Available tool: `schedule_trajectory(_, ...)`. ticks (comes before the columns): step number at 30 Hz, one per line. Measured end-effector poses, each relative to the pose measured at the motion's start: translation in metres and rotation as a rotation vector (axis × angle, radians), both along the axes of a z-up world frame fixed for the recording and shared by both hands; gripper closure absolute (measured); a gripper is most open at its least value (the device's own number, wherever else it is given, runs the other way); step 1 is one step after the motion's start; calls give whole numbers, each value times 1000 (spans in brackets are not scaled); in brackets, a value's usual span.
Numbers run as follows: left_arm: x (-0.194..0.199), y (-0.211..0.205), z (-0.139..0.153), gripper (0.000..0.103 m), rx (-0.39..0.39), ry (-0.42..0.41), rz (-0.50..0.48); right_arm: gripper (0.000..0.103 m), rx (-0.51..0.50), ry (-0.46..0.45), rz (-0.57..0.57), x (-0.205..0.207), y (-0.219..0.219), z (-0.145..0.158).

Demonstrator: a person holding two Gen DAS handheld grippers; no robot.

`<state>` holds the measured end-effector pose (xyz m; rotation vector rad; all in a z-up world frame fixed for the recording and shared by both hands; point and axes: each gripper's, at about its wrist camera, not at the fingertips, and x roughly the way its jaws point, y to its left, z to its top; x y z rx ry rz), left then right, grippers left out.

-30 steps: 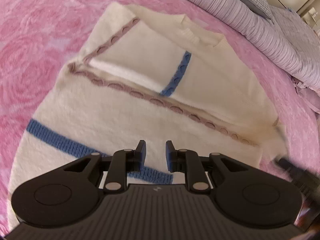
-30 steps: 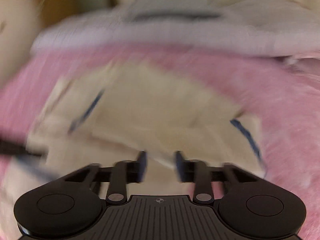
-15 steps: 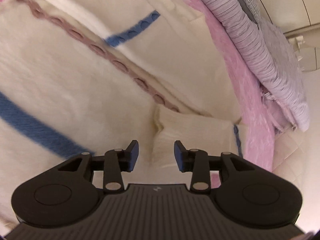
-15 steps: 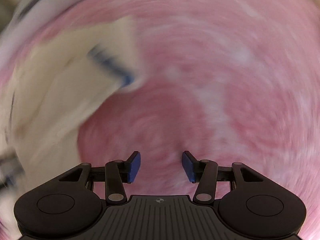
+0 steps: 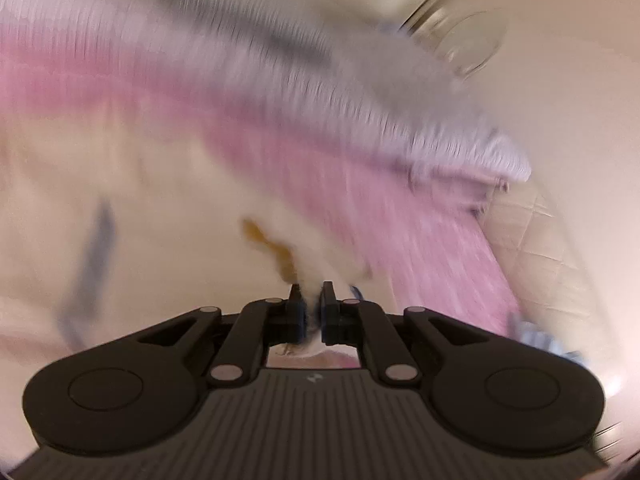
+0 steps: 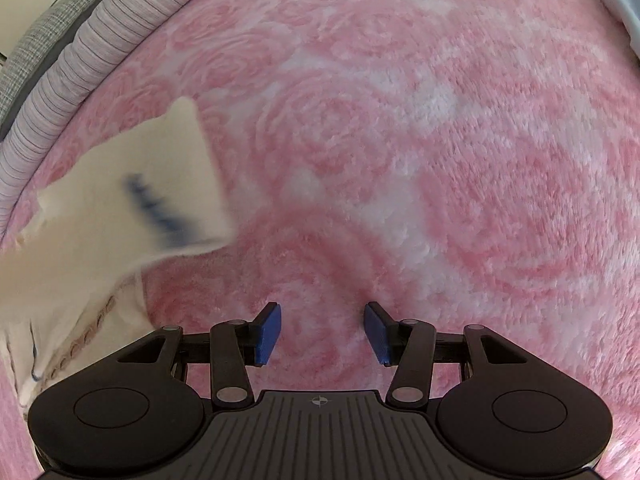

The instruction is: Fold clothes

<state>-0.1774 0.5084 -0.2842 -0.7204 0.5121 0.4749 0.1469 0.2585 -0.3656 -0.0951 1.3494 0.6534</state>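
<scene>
Half a second before, the left gripper (image 5: 311, 300) stood open above the cream knitted sweater with blue stripes (image 5: 168, 240); now its jaws pinched the sleeve cuff and lifted it off the pink rose-patterned blanket (image 6: 400, 140). The right gripper (image 6: 322, 330) was spread wide, holding nothing. I judged that a sleeve fold had begun.

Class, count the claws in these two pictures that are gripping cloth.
1. The left claw is shut on the cream knitted sweater. The right claw hangs open over the pink rose-patterned blanket.
</scene>
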Motion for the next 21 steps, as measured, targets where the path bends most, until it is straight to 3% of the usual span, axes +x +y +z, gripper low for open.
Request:
schedule_trajectory(3,-36,32,22,99,159,83,51,53,7,-7,13,-4,11,0)
schedule_trajectory(5,-57,53,23,99,226,170,90,53,12,-12,22,-6,18,0)
schedule_trajectory(7,-78,75,0,99,226,286,131,53,17,-17,30,-8,25,0)
schedule_trajectory(11,-100,95,-50,99,131,402,183,53,26,-37,70,-15,43,0)
schedule_trajectory(14,-110,95,-61,99,130,404,190,53,27,-81,154,-26,68,2)
schedule_trajectory(18,-120,89,-51,99,189,348,197,53,31,-140,241,-39,90,6)
schedule_trajectory(21,-128,95,-70,98,169,407,188,53,20,-140,261,-45,100,0)
